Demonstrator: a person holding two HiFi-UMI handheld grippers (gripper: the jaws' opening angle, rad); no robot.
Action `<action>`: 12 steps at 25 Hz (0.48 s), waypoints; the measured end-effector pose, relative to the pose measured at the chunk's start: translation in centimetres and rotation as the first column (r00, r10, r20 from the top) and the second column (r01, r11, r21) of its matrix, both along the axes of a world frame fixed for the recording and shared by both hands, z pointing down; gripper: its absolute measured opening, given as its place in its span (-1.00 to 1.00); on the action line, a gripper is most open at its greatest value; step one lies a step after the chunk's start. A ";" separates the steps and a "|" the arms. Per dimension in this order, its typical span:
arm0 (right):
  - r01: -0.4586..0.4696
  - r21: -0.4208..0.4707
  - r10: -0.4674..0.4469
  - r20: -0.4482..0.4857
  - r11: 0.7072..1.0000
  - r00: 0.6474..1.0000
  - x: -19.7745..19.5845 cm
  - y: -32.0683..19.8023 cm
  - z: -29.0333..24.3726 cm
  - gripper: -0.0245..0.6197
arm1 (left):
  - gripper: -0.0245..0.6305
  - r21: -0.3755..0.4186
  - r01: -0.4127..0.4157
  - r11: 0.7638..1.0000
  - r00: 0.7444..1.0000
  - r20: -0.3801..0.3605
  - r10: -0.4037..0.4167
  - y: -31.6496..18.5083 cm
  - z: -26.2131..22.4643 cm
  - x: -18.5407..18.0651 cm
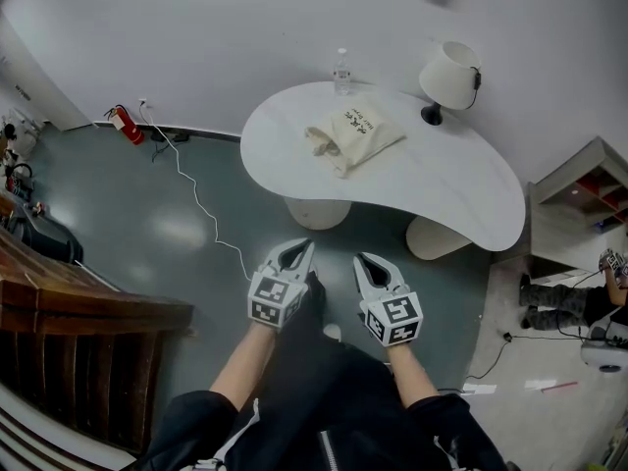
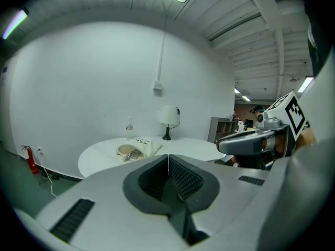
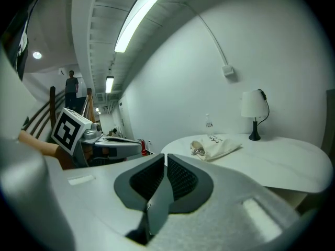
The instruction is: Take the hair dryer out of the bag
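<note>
A cream cloth bag (image 1: 353, 133) with dark print lies on the white curved table (image 1: 461, 189), its open mouth at the left end; something bundled shows in the mouth (image 2: 130, 152). The same bag (image 3: 214, 146) appears in the right gripper view. No hair dryer can be made out. My left gripper (image 1: 297, 252) and right gripper (image 1: 368, 261) are held side by side over the grey floor, well short of the table. Both are shut with nothing between the jaws. The left gripper (image 2: 168, 158) and the right gripper (image 3: 164, 158) each show their pads pressed together.
A clear water bottle (image 1: 341, 71) and a white table lamp (image 1: 447, 78) stand at the table's far edge. A white cable (image 1: 196, 199) runs across the floor from a red fire extinguisher (image 1: 126, 124). Dark wooden furniture (image 1: 78, 332) is at the left, a shelf unit (image 1: 589, 189) at the right.
</note>
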State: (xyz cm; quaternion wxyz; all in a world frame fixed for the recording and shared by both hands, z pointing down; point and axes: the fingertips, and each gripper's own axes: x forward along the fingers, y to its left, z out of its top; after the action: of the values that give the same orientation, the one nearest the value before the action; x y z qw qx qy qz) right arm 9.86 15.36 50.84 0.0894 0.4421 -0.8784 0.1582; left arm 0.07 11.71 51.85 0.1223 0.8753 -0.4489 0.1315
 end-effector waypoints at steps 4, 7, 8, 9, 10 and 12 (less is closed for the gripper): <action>-0.011 -0.013 0.011 -0.007 1.000 1.000 0.0 -2.2 0.6 -0.90 | -0.88 -0.009 -0.021 1.000 1.000 -0.008 0.021 -2.5 0.5 0.5; -0.017 -0.021 0.017 -0.014 1.000 1.000 -0.4 -4.1 1.1 -0.90 | -0.88 -0.015 -0.038 0.999 0.999 -0.006 0.038 -4.7 1.0 0.4; -0.020 -0.024 0.020 -0.016 1.000 1.000 -0.5 -4.9 1.2 -0.90 | -0.88 -0.017 -0.042 0.999 0.999 -0.009 0.042 -5.5 1.1 0.4; -0.024 -0.027 0.024 -0.018 0.999 1.000 -0.6 -5.8 1.2 -0.90 | -0.88 -0.020 -0.046 0.999 0.999 -0.012 0.046 -6.4 1.2 0.4; -0.027 -0.030 0.026 -0.020 0.999 0.999 -0.7 -6.8 1.3 -0.90 | -0.88 -0.021 -0.049 0.999 0.999 -0.015 0.049 -7.4 1.3 0.3; -0.028 -0.031 0.028 -0.027 0.999 0.999 -1.1 -8.9 1.3 -0.90 | -0.88 -0.025 -0.053 0.998 0.998 -0.018 0.052 -9.6 1.5 -0.1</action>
State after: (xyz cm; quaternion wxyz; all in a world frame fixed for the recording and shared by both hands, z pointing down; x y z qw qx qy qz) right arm 8.74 6.46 52.12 0.1059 0.4549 -0.8682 0.1675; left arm -0.02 2.13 53.31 0.1337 0.8863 -0.4231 0.1327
